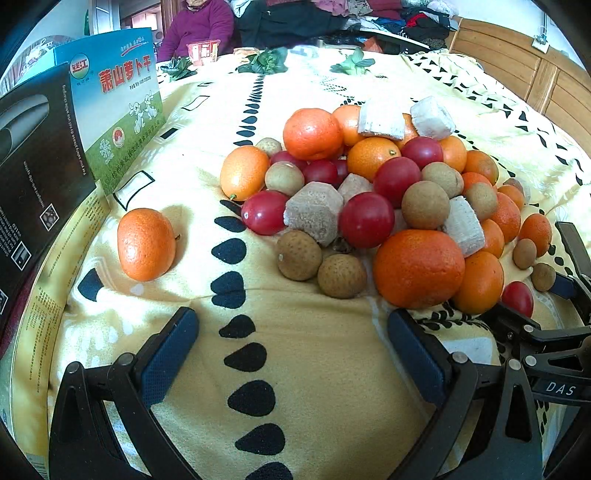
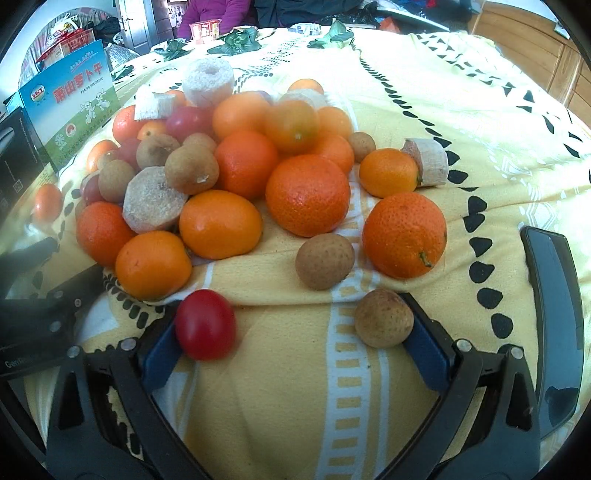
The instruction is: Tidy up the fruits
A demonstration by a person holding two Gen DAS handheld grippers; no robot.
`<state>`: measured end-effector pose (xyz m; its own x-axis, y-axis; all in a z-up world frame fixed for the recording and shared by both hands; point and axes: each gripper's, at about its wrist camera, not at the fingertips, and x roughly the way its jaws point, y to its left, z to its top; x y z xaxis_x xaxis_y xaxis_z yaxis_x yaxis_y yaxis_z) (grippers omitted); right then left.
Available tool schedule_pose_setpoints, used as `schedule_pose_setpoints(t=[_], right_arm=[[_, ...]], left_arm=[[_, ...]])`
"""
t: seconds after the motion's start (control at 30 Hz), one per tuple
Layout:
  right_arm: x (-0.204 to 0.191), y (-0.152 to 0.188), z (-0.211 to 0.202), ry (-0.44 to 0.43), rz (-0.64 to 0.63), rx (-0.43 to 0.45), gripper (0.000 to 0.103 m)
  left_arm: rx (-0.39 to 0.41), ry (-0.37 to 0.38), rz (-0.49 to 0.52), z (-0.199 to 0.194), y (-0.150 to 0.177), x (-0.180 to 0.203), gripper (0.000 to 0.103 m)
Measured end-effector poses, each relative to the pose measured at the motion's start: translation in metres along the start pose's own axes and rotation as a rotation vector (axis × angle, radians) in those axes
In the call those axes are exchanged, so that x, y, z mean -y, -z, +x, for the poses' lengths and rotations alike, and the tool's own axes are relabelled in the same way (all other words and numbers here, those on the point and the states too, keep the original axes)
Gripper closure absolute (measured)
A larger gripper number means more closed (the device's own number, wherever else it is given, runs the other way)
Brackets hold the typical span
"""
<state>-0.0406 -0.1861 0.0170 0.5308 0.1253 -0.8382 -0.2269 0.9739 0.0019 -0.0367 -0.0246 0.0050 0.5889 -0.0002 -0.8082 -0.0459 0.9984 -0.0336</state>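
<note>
A pile of fruit (image 1: 369, 199) lies on a yellow patterned cloth (image 1: 314, 350): orange mandarins, red cherry tomatoes, brown longans and pale sugarcane chunks. One mandarin (image 1: 146, 243) lies apart at the left. My left gripper (image 1: 291, 350) is open and empty, just short of the pile. My right gripper (image 2: 291, 332) is open. A red tomato (image 2: 205, 324) rests by its left finger and a longan (image 2: 384, 318) touches its right finger. The pile (image 2: 240, 177) lies beyond them.
A blue and green printed box (image 1: 118, 107) and a black box (image 1: 33, 177) stand at the left. A phone (image 2: 554, 314) lies at the right. Green leaves (image 1: 266, 61) and a seated person (image 1: 199, 26) are at the far end.
</note>
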Motion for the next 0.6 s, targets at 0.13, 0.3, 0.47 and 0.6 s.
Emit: schedule_pose_setpoints(t=[0.13,0.3,0.47,0.6], right_arm=[[-0.0003,0.0000,0.0000,0.000,0.000,0.000,0.000],[-0.0005,0.0005,-0.0012,0.000,0.000,0.001,0.000],[-0.0005,0.0005,-0.0016,0.000,0.000,0.000,0.000],[-0.0007,0.0004,-0.0008,0.000,0.000,0.000,0.000]], left_arm=[[0.000,0.000,0.000,0.0002,0.0002,0.0000,0.000],[0.000,0.000,0.000,0.0002,-0.0003,0.0002,0.000],[0.000,0.000,0.000,0.0004,-0.0002,0.0000,0.000],[0.001,0.000,0.000,0.0004,0.0000,0.0000,0.000]])
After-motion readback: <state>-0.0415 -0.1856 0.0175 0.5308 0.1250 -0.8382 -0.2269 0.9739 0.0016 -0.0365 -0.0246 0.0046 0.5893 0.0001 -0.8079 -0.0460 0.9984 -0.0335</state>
